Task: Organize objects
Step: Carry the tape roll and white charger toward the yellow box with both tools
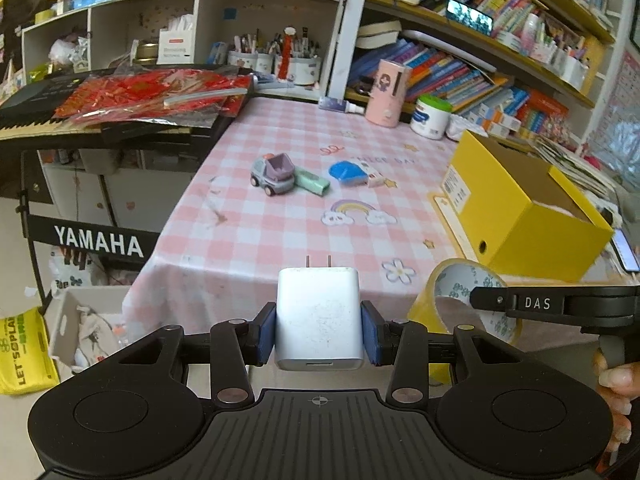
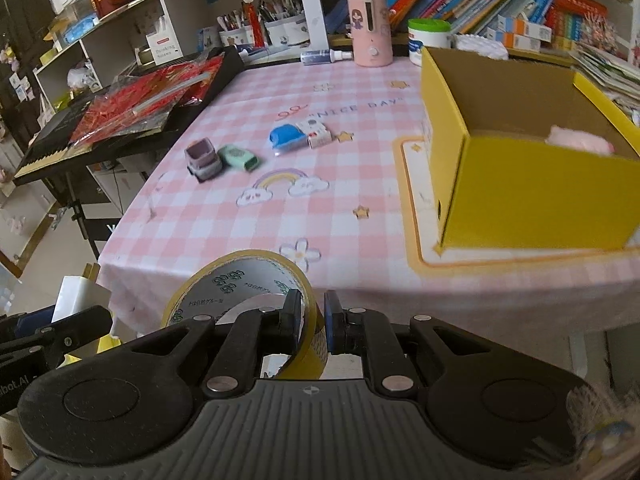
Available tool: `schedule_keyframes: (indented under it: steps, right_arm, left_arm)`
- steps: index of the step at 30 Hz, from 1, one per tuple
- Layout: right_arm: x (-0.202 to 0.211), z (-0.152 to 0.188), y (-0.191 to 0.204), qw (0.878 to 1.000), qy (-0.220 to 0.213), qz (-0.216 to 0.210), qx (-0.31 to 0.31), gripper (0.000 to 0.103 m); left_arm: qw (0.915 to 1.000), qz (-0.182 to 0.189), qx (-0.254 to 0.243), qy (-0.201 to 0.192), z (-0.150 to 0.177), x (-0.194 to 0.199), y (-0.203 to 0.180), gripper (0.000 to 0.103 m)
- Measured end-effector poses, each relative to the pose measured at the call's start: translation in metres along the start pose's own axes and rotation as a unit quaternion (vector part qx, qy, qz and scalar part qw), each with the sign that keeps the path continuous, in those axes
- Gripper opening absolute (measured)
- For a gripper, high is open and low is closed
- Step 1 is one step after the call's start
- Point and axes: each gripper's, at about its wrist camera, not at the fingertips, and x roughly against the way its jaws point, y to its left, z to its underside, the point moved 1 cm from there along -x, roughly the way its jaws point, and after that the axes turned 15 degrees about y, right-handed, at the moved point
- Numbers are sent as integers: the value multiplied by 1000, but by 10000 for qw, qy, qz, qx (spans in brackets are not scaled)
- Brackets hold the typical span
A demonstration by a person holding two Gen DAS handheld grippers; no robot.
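My left gripper (image 1: 319,330) was clenched on the white charger (image 1: 319,318), pads flat on its smooth, hard sides; it looked light but slippery. My right gripper (image 2: 313,322) pinched the wall of the yellow tape roll (image 2: 244,300), stiff and light. Both hung off the counter's (image 2: 360,184) near edge, the yellow box (image 2: 532,196) far right.

The near half of the desk (image 2: 224,240) lies bare, giving open room up to the rainbow print. Beyond it a toy truck (image 1: 272,174), a green case (image 1: 313,185), a blue thing (image 1: 347,173) and a small carton (image 2: 319,133) sit in a loose row. The open yellow box (image 2: 532,184) blocks the right side; something pink, perhaps soft, lies inside. A keyboard (image 1: 40,120) bounds the left edge.
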Motion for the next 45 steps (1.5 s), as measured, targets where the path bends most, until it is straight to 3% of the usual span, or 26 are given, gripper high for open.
schedule_keyframes:
  steps: [11,23,45]
  right_arm:
    - [10,50,-16,9988,122,93,-474,11]
    - [27,85,-52,9923,104,401,-1170,11]
    - [47,89,-120,9795,-52,751,-1868,11]
  left_arm:
    - [9984,208,-450,267,27,2,-19,41]
    - [9926,552,-1008,405,35,-5,-53,41]
    - [9794,946,-1745,363,12,-26,-125,41]
